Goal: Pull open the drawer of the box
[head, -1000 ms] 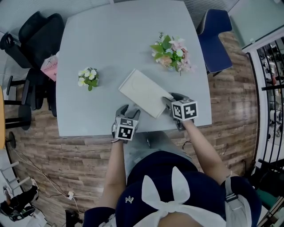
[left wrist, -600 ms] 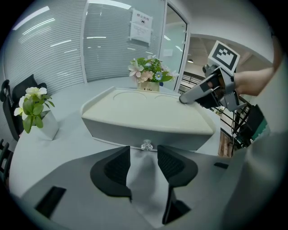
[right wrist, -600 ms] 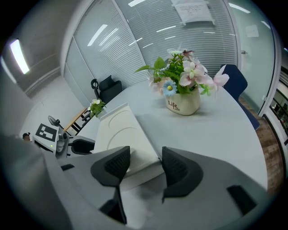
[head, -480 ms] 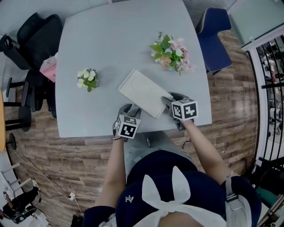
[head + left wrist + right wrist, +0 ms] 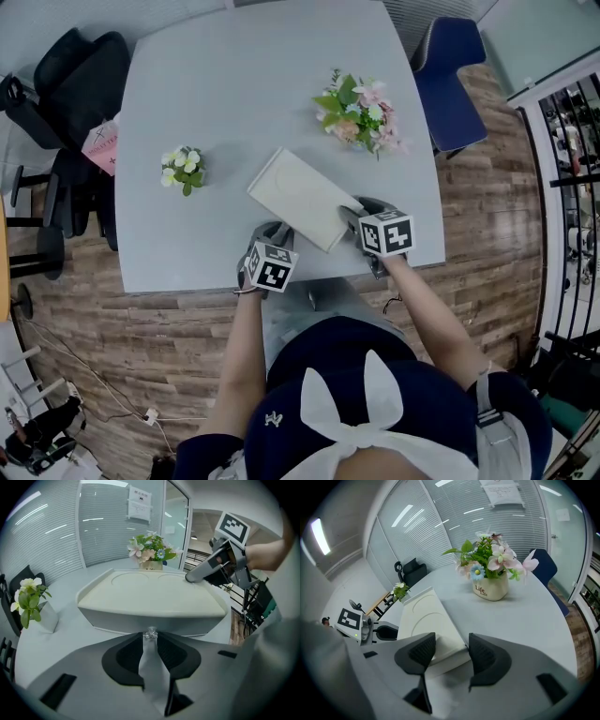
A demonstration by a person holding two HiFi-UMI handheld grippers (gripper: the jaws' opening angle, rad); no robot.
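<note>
A flat cream box (image 5: 298,195) lies slantwise on the grey table (image 5: 244,84), its near side facing me. In the left gripper view the drawer front (image 5: 150,620) carries a small clear knob (image 5: 150,633). My left gripper (image 5: 150,637) has its jaws closing, and the tips meet the knob from both sides. From above, the left gripper (image 5: 274,232) sits at the box's near side. My right gripper (image 5: 451,649) straddles the box's (image 5: 423,616) right near corner, pads against it; in the head view the right gripper (image 5: 354,210) holds that corner.
A pot of pink and blue flowers (image 5: 362,112) stands behind the box at the right. At the left stands a small vase of white flowers (image 5: 184,167). The table's front edge (image 5: 187,278) runs just under the grippers. A blue chair (image 5: 450,80) and black chairs (image 5: 66,75) flank the table.
My left gripper has moved forward a little to the box's near side and its jaws have narrowed. The right gripper and the box have stayed where they were.
</note>
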